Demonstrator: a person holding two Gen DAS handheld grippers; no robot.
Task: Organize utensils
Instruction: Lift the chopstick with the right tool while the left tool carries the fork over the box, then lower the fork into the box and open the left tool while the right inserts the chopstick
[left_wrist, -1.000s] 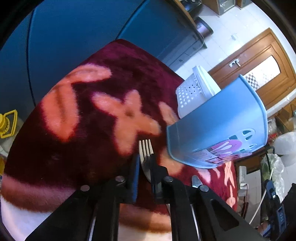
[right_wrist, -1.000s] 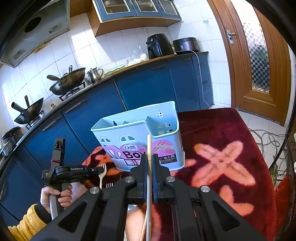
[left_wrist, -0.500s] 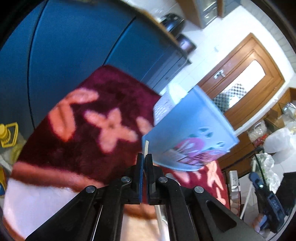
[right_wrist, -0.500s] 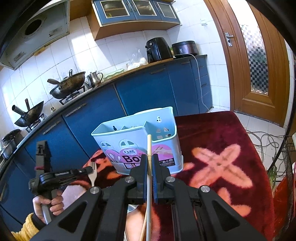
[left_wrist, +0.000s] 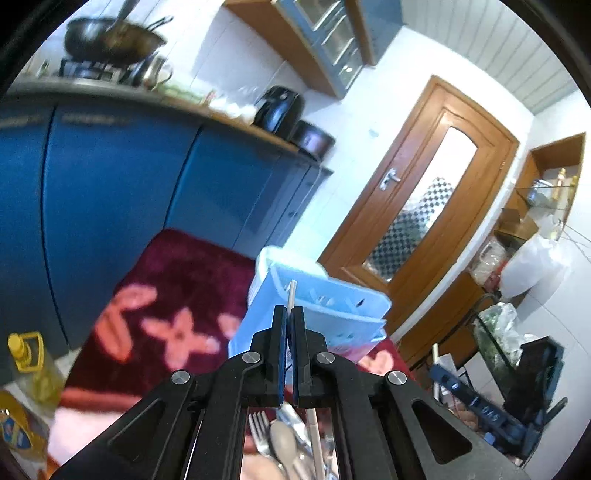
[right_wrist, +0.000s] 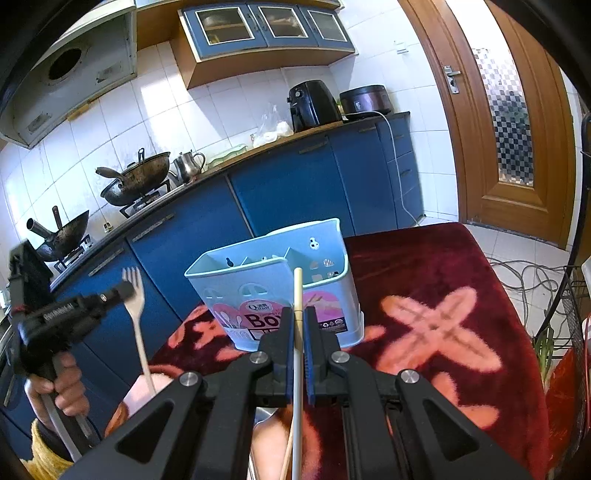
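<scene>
The left tool (left_wrist: 289, 314) pinches a thin fork (left_wrist: 291, 293) edge-on before the blue utensil box (left_wrist: 332, 314); spare cutlery (left_wrist: 280, 439) lies below.

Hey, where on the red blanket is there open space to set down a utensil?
The red blanket lies bare right of the blue utensil box, out toward the wooden door. Left of the box is another bare stretch beside the blue cabinets. It is crowded at the near edge, where loose cutlery lies.

Utensil box (right_wrist: 280, 291) stands on blanket (right_wrist: 443, 295), cabinets (right_wrist: 295, 192) behind.
</scene>
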